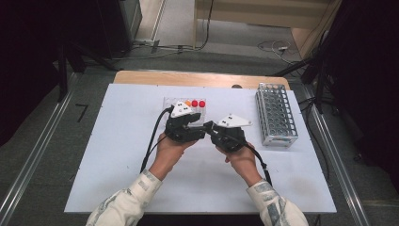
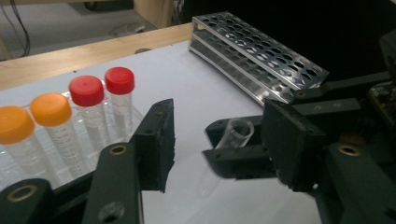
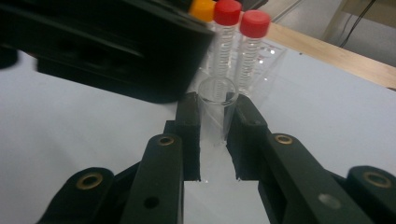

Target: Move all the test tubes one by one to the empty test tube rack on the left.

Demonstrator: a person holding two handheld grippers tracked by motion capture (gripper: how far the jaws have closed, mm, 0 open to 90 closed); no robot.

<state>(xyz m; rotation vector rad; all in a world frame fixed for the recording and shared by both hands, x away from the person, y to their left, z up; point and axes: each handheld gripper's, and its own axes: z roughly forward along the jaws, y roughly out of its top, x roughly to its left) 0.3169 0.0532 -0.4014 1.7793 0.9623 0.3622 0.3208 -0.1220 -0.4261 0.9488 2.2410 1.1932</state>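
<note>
A white sheet (image 1: 117, 155) covers a wooden table (image 1: 141, 76) that stands on a grey floor with cables trailing behind it. Near the middle of the sheet, an open, capless clear tube (image 3: 217, 100) is clamped between the jaws of the right gripper (image 3: 214, 135), its round mouth turned toward that gripper's camera; in the left gripper view the same tube (image 2: 236, 133) shows between those jaws, held off the sheet. The left gripper (image 2: 217, 144) faces it from close by, its jaws parted on either side of the tube's mouth end, with a gap showing to the near jaw, so it grips nothing. In the high view the two grippers, left (image 1: 200, 123) and right (image 1: 211, 127), meet tip to tip, each held in one hand above light patterned sleeves. Just behind them lies a clear tray (image 1: 170, 104) with capped tubes lying side by side, two orange-capped tubes (image 2: 35, 114) and two red-capped tubes (image 2: 102, 86). Well apart on the right stands a metal rack (image 1: 276, 114) of round holes.
</note>
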